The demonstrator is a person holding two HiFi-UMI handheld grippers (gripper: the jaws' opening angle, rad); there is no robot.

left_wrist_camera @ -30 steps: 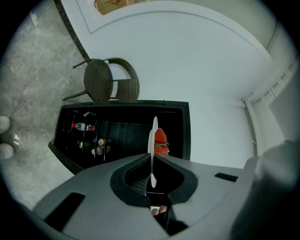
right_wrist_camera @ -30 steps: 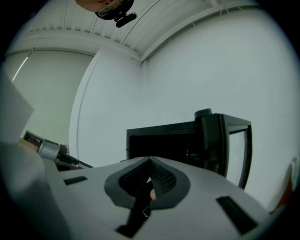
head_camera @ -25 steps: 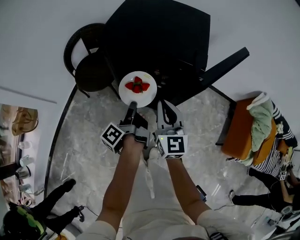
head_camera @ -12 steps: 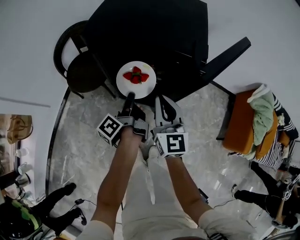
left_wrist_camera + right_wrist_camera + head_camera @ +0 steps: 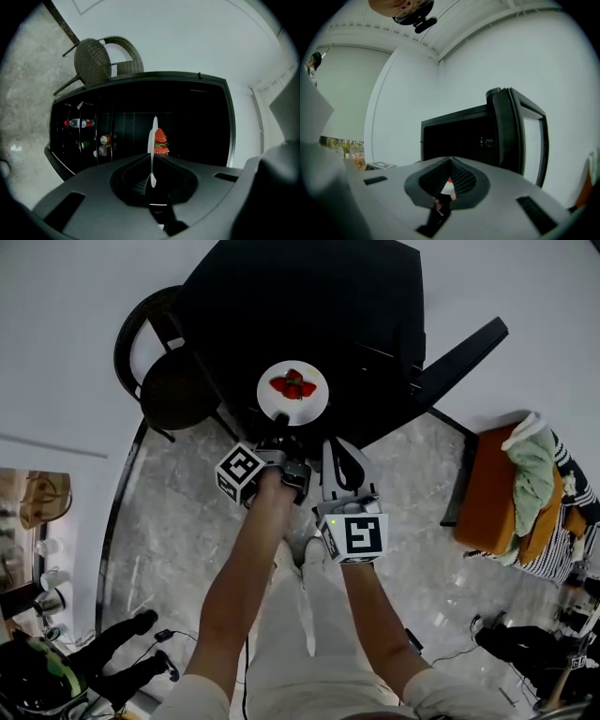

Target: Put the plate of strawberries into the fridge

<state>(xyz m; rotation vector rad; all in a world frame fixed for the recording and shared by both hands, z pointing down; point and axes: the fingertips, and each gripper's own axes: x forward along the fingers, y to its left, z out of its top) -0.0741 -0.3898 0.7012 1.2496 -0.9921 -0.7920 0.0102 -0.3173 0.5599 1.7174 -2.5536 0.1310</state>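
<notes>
In the head view a white plate (image 5: 292,399) with red strawberries (image 5: 293,385) hangs in front of the open black fridge (image 5: 309,306). My left gripper (image 5: 279,420) is shut on the plate's near rim. The left gripper view shows the plate (image 5: 153,136) edge-on between the jaws of the left gripper (image 5: 152,173), the strawberries (image 5: 161,141) to its right and the dark fridge interior (image 5: 197,122) behind. My right gripper (image 5: 334,448) hangs just right of the left one, shut and empty. In the right gripper view the right gripper (image 5: 450,161) points at the open fridge (image 5: 459,136).
The fridge door (image 5: 459,352) swings out to the right. A dark wicker chair (image 5: 164,381) stands left of the fridge. Bottles and cans (image 5: 93,136) sit on the fridge's left shelves. An orange seat with clothes (image 5: 502,493) stands at the right. People sit at the bottom corners.
My left gripper has carried the plate forward and a little right, closer to the fridge opening. The right gripper has stayed where it was.
</notes>
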